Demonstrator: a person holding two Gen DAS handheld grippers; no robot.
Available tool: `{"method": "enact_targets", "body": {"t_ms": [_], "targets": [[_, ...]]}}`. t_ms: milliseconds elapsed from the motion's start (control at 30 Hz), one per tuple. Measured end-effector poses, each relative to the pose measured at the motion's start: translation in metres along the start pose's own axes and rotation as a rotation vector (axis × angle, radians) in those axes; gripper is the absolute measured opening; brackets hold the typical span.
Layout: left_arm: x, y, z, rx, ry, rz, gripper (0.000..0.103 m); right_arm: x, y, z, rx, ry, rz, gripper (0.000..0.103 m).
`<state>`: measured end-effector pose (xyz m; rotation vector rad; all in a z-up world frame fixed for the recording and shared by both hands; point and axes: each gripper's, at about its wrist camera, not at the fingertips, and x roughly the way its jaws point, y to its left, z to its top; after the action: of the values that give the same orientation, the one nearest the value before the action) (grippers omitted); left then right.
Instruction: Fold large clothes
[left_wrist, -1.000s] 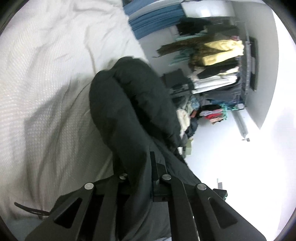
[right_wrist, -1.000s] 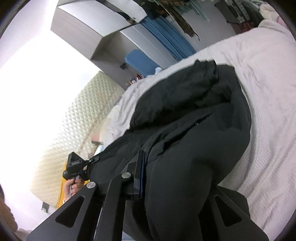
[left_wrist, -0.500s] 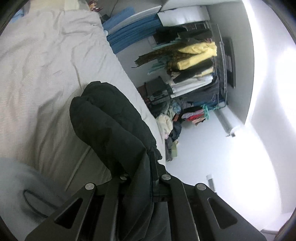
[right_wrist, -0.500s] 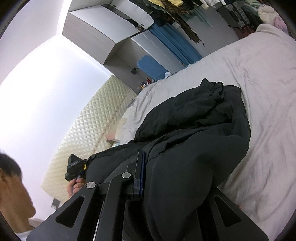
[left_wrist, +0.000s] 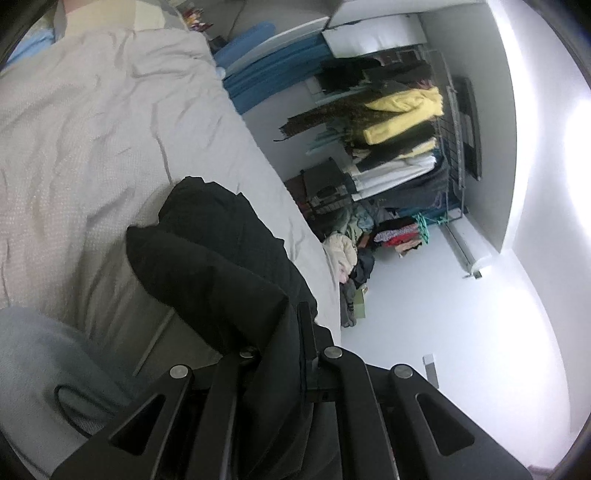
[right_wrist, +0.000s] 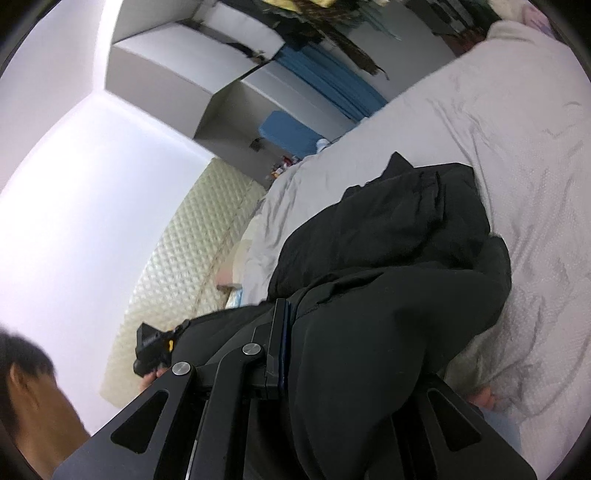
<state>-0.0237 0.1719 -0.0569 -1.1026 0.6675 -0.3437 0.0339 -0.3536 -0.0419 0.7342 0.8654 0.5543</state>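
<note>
Left claw (left_wrist: 280, 354): was clamped together on a fold of the black coat (left_wrist: 221, 258).
Right claw (right_wrist: 354, 350): was clamped on another edge of it.
Coat: was stretched forward from both claws, its far end bunched on the bed (right_wrist: 517, 129).
Rack (left_wrist: 450, 147): was filled with hanging clothes.

The jacket (right_wrist: 388, 295) is black cloth, matt and soft, with a quilted surface; the bedsheet (left_wrist: 92, 140) is light cloth, wrinkled, with fine dotted texture; the headboard (right_wrist: 184, 258) looks padded, with diamond pattern; the left gripper (left_wrist: 280, 332) is matt black plastic with metal bolts.
</note>
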Motion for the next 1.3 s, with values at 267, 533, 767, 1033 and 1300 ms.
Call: {"method": "enact_targets", "body": {"t_ms": [267,533,767,1033,1300], "targets": [[0.038,-0.007,0.043,-0.077,0.011,0.122,0.007,0.019,-0.011,0.035,0.139,-0.029,-0.003,0.012],[0.108,-0.008,0.1,-0.151,0.051,0.259,0.01,0.055,-0.038,0.082,0.263,-0.043,-0.024,0.015],[0.188,-0.003,0.141,-0.117,0.136,0.425,0.037,0.094,-0.086,0.125,0.367,-0.063,-0.02,0.022],[0.256,0.009,0.16,-0.093,0.221,0.512,0.074,0.133,-0.136,0.147,0.469,-0.029,-0.09,0.024],[0.305,0.027,0.166,-0.044,0.244,0.588,0.081,0.169,-0.163,0.159,0.466,0.006,-0.124,0.026]]}}
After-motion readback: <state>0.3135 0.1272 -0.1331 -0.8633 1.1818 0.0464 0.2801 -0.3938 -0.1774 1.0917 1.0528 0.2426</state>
